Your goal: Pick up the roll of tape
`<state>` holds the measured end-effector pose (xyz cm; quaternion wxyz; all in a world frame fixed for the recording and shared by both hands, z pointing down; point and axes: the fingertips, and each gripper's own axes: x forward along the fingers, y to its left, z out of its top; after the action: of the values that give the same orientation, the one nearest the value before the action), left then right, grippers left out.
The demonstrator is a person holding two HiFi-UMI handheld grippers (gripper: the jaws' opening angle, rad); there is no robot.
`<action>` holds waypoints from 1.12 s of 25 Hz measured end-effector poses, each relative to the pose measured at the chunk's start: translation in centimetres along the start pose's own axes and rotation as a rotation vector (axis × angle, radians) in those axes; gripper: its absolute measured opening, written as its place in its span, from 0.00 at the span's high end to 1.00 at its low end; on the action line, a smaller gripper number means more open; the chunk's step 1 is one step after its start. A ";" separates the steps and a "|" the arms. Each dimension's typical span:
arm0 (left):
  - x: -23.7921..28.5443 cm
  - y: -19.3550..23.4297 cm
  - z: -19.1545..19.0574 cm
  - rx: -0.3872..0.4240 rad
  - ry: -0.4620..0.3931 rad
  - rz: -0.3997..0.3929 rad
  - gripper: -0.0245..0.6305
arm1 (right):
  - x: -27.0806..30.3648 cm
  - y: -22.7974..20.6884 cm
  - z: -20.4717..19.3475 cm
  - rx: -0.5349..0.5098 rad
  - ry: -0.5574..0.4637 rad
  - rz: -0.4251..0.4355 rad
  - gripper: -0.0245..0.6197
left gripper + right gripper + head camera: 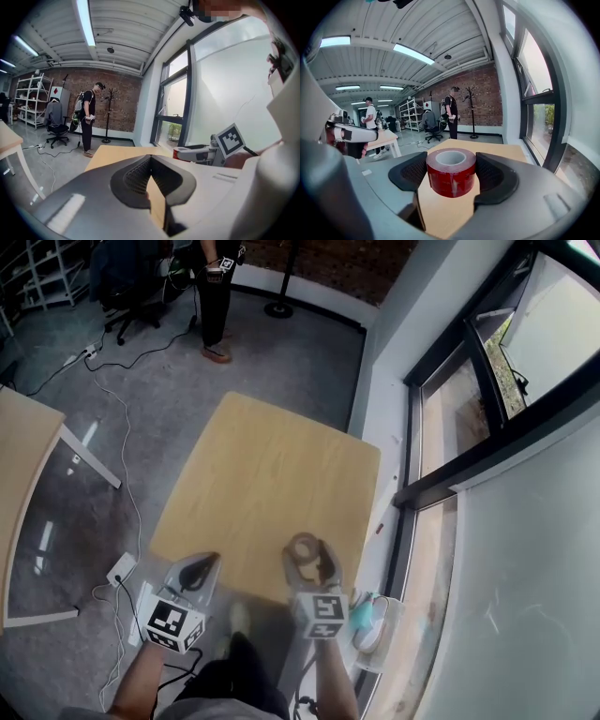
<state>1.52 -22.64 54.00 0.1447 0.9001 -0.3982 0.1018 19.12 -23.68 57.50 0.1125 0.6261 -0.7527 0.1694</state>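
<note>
Jaws of right gripper (pixel 309 561) clamp red tape roll (pixel 451 172) — roll clear of wooden table (pixel 272 474), near its 5 o'clock edge. Left gripper (pixel 150 176) closed, empty. Pickup looks done — nothing left.

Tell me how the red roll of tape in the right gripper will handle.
The roll of tape looks stiff: it is undented between the pads of the right gripper, so it probably won't crush. Its glossy red side may be a bit slippery. Set on its curved edge it would likely roll; flat on the table, it should sit steady.
</note>
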 end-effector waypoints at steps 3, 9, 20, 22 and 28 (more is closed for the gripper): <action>-0.8 -1.6 1.6 0.013 -0.020 -0.011 0.96 | -2.2 0.4 2.1 0.001 -0.037 0.006 0.44; -2.9 -3.5 4.1 0.037 -0.068 -0.026 0.96 | -6.4 1.3 6.2 0.022 -0.114 0.000 0.44; -6.5 -5.2 6.2 0.065 -0.111 -0.034 0.96 | -13.4 2.9 10.4 -0.001 -0.223 -0.034 0.44; -7.1 -5.7 6.7 0.072 -0.122 -0.039 0.96 | -14.4 3.2 10.7 -0.011 -0.232 -0.039 0.44; -8.8 -6.5 8.4 0.078 -0.169 -0.051 0.96 | -16.9 4.2 11.2 -0.039 -0.257 -0.042 0.44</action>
<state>1.13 -15.25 42.30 0.0779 0.9202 -0.3817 0.0371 18.66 -12.17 40.30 0.0306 0.6559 -0.7509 0.0706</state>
